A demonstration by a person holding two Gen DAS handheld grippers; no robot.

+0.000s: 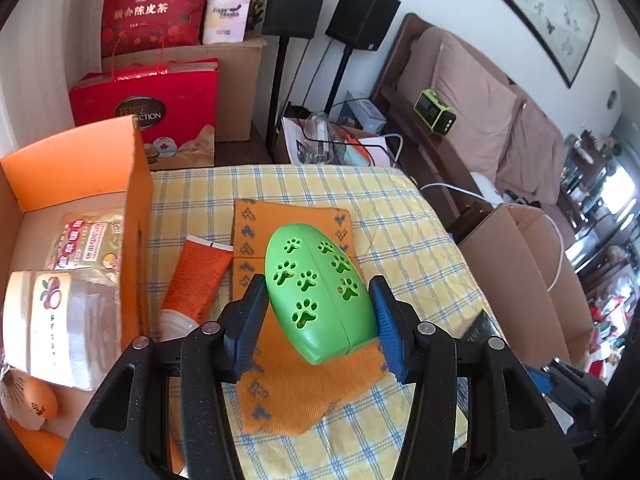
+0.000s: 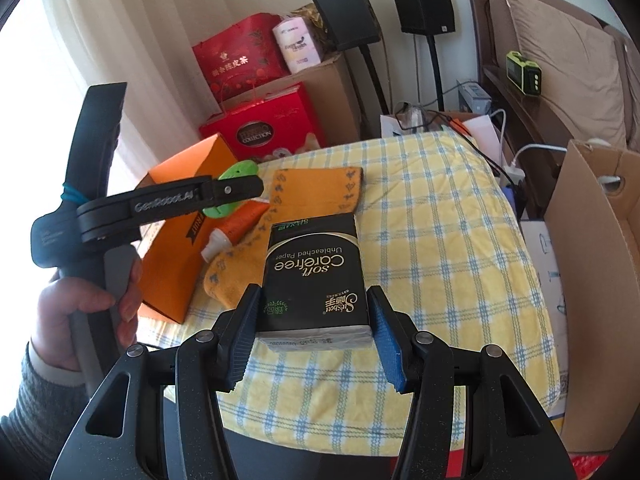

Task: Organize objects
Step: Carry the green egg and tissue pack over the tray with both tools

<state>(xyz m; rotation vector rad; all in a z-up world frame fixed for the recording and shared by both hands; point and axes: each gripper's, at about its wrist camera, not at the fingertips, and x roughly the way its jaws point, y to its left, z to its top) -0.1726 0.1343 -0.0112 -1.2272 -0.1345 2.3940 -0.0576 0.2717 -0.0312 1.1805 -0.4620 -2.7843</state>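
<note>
My left gripper (image 1: 320, 312) is shut on a green egg-shaped case with paw-print holes (image 1: 320, 288) and holds it above an orange cloth (image 1: 296, 384). The case shows in the right wrist view (image 2: 236, 172) too, lifted over the table. An orange tube (image 1: 196, 280) lies beside the cloth. An orange cardboard box (image 1: 136, 216) at the left holds snack packets (image 1: 64, 320). My right gripper (image 2: 314, 320) is shut on a black tissue pack (image 2: 316, 268) that rests on the yellow checked tablecloth (image 2: 440, 248).
Red gift bags (image 1: 160, 108) and a brown carton stand behind the table. Two black speakers on stands (image 1: 360, 16) are at the back. An open cardboard box (image 2: 600, 264) stands right of the table. A sofa with a green device (image 1: 436, 112) is further right.
</note>
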